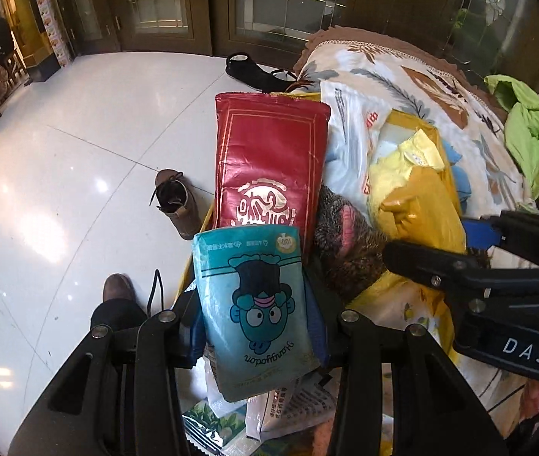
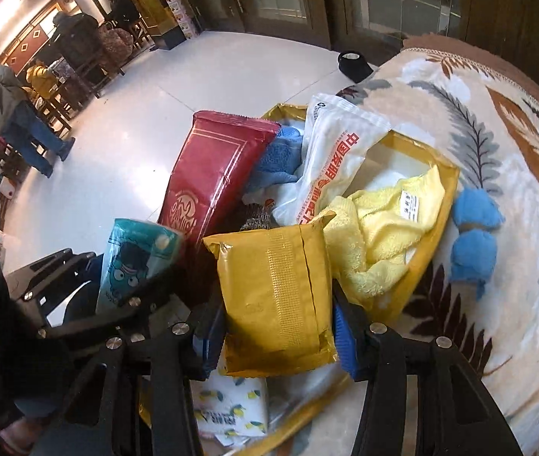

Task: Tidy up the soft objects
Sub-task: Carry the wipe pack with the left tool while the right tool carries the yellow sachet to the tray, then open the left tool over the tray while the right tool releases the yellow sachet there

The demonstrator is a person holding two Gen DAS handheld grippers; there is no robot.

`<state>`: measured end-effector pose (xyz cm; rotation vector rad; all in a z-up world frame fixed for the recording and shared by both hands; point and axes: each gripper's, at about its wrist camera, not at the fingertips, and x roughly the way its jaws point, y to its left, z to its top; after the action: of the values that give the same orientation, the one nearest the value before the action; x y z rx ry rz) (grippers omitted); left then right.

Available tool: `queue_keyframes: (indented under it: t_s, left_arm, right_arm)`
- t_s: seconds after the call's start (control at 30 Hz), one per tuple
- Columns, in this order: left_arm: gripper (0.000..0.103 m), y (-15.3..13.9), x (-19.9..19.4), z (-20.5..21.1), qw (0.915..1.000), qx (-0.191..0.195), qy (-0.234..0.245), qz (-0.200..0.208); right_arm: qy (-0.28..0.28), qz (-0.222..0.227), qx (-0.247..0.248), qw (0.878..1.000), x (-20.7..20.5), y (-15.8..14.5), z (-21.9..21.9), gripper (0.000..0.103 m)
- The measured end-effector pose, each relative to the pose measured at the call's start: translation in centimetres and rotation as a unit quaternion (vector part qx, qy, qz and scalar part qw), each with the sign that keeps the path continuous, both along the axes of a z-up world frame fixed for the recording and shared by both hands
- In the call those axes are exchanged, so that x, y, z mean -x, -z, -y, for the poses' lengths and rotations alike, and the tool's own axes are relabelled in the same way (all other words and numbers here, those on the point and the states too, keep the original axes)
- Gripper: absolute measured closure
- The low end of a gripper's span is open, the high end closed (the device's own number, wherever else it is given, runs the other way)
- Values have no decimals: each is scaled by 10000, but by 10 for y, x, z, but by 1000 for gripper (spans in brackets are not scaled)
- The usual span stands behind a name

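Gripping a teal cartoon-printed soft packet (image 1: 256,311), the left claw (image 1: 258,326) is holding it over the near edge of a gold-rimmed box (image 2: 427,266). The right claw (image 2: 278,326) is clamping a shiny yellow foil pouch (image 2: 275,296) just beside it, above the same box. A tall red foil bag (image 1: 269,167) is leaning at the box's floor-side edge, crowding a white printed plastic bag (image 2: 339,159) and a yellow terry towel (image 2: 387,228). A blue plush toy (image 2: 472,239) is lying outside the rim on the floral blanket (image 2: 497,144). White tiled floor (image 1: 60,174) is lying open to the left.
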<state>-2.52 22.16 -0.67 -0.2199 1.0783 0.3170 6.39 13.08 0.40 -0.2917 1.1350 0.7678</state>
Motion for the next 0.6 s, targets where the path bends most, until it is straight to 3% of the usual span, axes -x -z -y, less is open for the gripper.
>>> queue_keyframes:
  t_s: [0.17, 0.27, 0.47, 0.6]
  left_arm:
    - [57, -1, 2, 0, 10000, 66, -38, 57]
    - [42, -3, 5, -1, 9998, 133, -88, 90]
    - [33, -12, 9, -5, 9995, 133, -249, 170]
    - [33, -21, 9, -1, 9995, 76, -204, 232]
  right_arm:
    - [68, -62, -283, 9996, 5, -5, 3, 44]
    - [95, -29, -592, 9982, 7, -14, 10, 44]
    - [300, -50, -958, 9949, 6, -26, 23, 42]
    - [449, -179, -1314, 9902, 2, -33, 36, 42]
